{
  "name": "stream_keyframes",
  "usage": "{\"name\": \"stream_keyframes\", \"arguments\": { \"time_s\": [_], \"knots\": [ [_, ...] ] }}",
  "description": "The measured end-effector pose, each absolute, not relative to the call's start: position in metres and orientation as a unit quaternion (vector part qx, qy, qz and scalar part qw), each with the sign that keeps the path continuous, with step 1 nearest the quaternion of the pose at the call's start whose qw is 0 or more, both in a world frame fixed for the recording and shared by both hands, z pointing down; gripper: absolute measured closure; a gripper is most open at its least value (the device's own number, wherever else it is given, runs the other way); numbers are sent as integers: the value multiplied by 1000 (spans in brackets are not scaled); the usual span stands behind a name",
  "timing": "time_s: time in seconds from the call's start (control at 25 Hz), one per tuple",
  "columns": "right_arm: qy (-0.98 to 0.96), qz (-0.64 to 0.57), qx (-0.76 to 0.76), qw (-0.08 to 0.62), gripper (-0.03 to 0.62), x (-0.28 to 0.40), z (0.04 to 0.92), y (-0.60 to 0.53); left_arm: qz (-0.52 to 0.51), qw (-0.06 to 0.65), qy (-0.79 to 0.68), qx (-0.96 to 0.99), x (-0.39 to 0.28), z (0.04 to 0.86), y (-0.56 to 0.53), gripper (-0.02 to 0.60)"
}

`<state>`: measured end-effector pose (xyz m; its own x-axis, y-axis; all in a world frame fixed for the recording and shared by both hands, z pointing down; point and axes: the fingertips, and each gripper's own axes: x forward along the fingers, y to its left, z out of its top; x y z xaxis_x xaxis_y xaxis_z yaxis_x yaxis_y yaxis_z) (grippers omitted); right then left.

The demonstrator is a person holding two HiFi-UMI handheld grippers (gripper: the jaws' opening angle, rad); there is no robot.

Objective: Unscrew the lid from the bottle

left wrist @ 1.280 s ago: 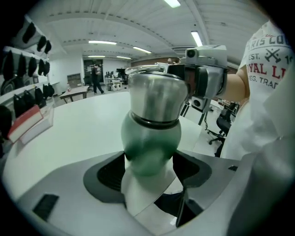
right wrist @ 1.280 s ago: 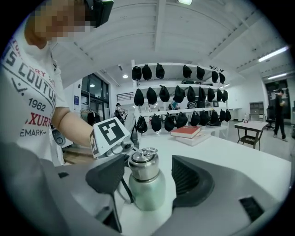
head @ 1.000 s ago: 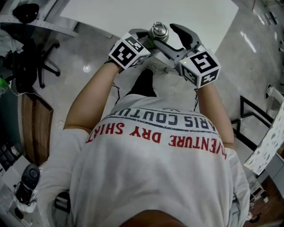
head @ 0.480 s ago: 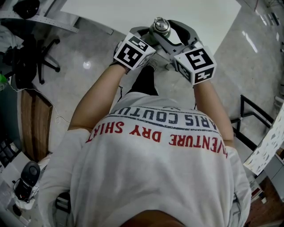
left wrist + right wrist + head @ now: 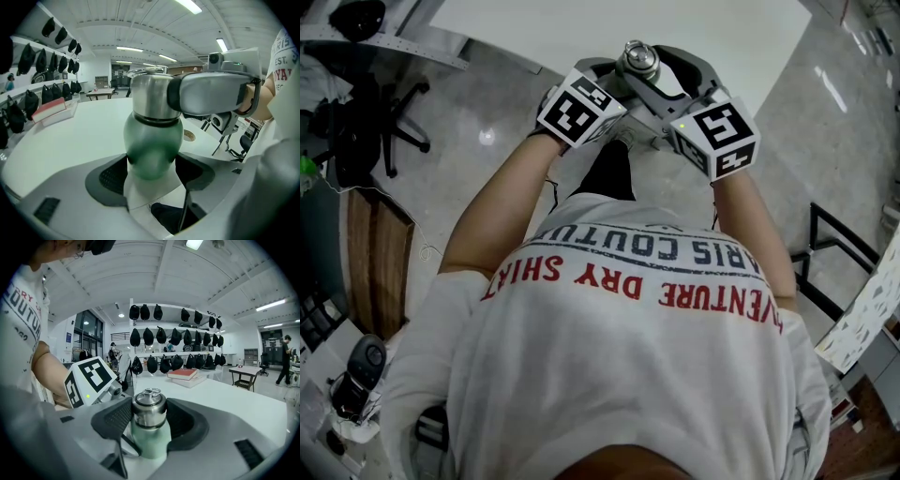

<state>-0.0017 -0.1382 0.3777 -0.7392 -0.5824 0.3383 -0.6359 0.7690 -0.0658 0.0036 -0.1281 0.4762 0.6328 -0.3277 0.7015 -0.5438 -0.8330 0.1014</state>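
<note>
A green bottle (image 5: 152, 140) with a steel lid (image 5: 639, 58) is held up over the edge of the white table (image 5: 581, 28). My left gripper (image 5: 151, 165) is shut on the bottle's rounded green body, with a dark pad (image 5: 111, 176) against each side. My right gripper (image 5: 149, 420) comes in from the other side, and its jaws have just been closing. Its pads (image 5: 117, 420) now press on both sides of the lid (image 5: 149, 409). In the left gripper view one right finger (image 5: 211, 91) crosses the lid (image 5: 150, 96). The head view shows both marker cubes flanking the bottle top.
A stack of books (image 5: 187, 375) lies on the table further back, and a tape roll (image 5: 189, 136) sits near its edge. Black bags (image 5: 173, 338) hang on wall shelves. An office chair (image 5: 375, 131) stands on the floor to my left. A person (image 5: 285, 357) stands far off.
The right gripper's jaws have drawn in around the lid and its marker cube has shifted slightly toward the bottle. The left gripper keeps its hold on the body.
</note>
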Motion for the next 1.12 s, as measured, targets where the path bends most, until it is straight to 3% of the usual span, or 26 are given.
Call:
{"name": "stream_keyframes", "arguments": {
  "time_s": [1.12],
  "knots": [
    [-966,44,95,234,362,-5,379,-129,442,13,53,895,0,479,-123,249]
  ]
}}
